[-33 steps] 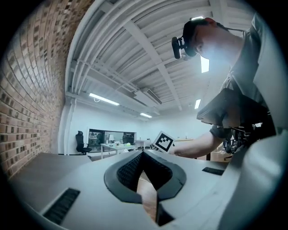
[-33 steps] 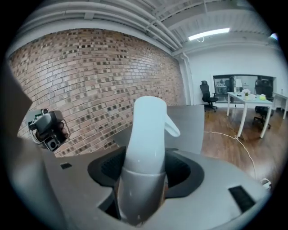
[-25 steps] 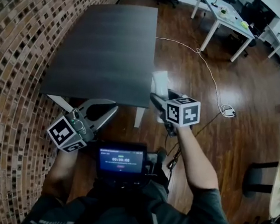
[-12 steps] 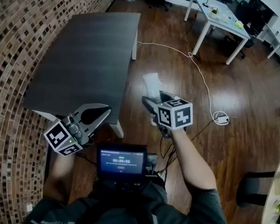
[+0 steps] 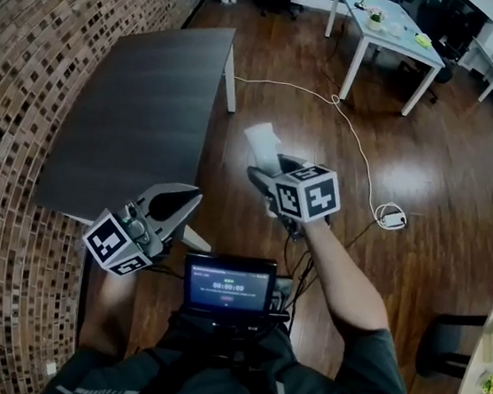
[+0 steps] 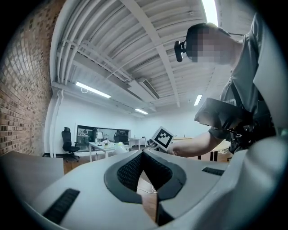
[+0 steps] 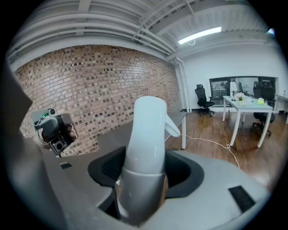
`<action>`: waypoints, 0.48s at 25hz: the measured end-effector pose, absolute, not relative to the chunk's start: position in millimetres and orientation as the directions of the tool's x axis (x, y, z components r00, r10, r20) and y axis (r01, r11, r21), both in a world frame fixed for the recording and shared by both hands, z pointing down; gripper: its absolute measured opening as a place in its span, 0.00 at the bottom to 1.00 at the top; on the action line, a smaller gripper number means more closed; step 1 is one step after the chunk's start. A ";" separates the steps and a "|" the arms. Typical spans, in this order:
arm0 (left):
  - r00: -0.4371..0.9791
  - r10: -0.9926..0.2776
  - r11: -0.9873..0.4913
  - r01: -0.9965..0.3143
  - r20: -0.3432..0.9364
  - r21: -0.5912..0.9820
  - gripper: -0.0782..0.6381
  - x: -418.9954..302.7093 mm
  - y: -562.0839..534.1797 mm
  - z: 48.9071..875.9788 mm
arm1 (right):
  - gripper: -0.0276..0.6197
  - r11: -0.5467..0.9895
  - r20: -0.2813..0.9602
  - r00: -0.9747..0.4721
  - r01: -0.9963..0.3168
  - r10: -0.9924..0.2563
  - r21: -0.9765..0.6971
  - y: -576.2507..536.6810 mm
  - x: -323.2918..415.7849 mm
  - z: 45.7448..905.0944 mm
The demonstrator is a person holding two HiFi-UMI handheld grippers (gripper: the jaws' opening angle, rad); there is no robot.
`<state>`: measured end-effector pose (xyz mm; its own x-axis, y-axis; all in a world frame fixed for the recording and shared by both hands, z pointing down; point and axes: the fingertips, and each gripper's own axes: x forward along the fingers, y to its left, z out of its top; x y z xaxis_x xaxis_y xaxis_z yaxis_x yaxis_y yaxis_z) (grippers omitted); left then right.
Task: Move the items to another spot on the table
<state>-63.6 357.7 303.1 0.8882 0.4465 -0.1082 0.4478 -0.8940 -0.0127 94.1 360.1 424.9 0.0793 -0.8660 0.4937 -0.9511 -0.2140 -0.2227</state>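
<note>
Head view shows the person standing off the near corner of the dark table [image 5: 150, 108], both grippers out over the wood floor rather than over the tabletop. The right gripper [image 5: 265, 174] is clamped around a white spray bottle [image 5: 262, 140]. The bottle's pale top pokes out of the jaws toward twelve o'clock. In the right gripper view the two jaws sit wide apart, pressed against either side of the bottle's body, with the nozzle jutting to three o'clock. The left gripper [image 5: 191, 198] is at about eight o'clock from the right one. Its jaws are pressed together at the tips with nothing between them.

To my eye this is the carrying step: the bottle is up in the air, clear of any surface, and not yet set down. The table lies at roughly ten to eleven o'clock from the bottle, near but not under it. I see nothing else on the tabletop from here.

The next move calls for swinging the bottle over the tabletop, lowering it upright until its base rests there, then spreading the jaws.
</note>
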 end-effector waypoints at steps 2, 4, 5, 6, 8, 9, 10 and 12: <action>0.884 0.454 -0.890 0.455 -0.111 -0.016 0.10 -43.6 360.3 304.2 | 0.46 -0.206 0.503 0.071 -0.954 -0.862 -0.219 359.7 112.0 427.6; 0.884 0.450 -0.892 0.452 -0.122 -0.016 0.10 -23.9 357.4 304.1 | 0.46 -0.199 0.510 0.067 -0.958 -0.857 -0.209 354.9 132.1 429.5; 0.886 0.444 -0.895 0.446 -0.130 -0.016 0.10 -14.4 354.0 303.9 | 0.46 -0.194 0.515 0.064 -0.960 -0.855 -0.201 350.3 142.3 430.3; 0.890 0.435 -0.899 0.437 -0.139 -0.018 0.10 -5.1 349.1 303.9 | 0.46 -0.187 0.519 0.061 -0.963 -0.852 -0.194 344.2 152.5 431.1; 0.903 0.401 -0.915 0.402 -0.154 -0.023 0.10 13.8 332.9 304.1 | 0.46 -0.168 0.528 0.047 -0.969 -0.848 -0.183 327.7 172.9 431.9; 0.912 0.377 -0.925 0.379 -0.160 -0.022 0.10 23.4 321.6 304.5 | 0.46 -0.156 0.533 0.038 -0.971 -0.845 -0.178 317.3 183.1 431.8; 0.920 0.355 -0.934 0.357 -0.166 -0.015 0.10 33.0 309.3 305.2 | 0.46 -0.143 0.539 0.027 -0.974 -0.842 -0.173 305.7 193.6 431.7; 0.931 0.321 -0.945 0.327 -0.173 0.007 0.10 51.0 285.1 307.5 | 0.46 -0.116 0.550 0.006 -0.980 -0.835 -0.164 279.8 215.1 431.8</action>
<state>51.0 285.1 307.5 0.9310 0.3212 -0.1733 0.3272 -0.9449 0.0068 215.1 279.8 431.8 0.0065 -0.8348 0.5505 -0.9797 -0.1157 -0.1639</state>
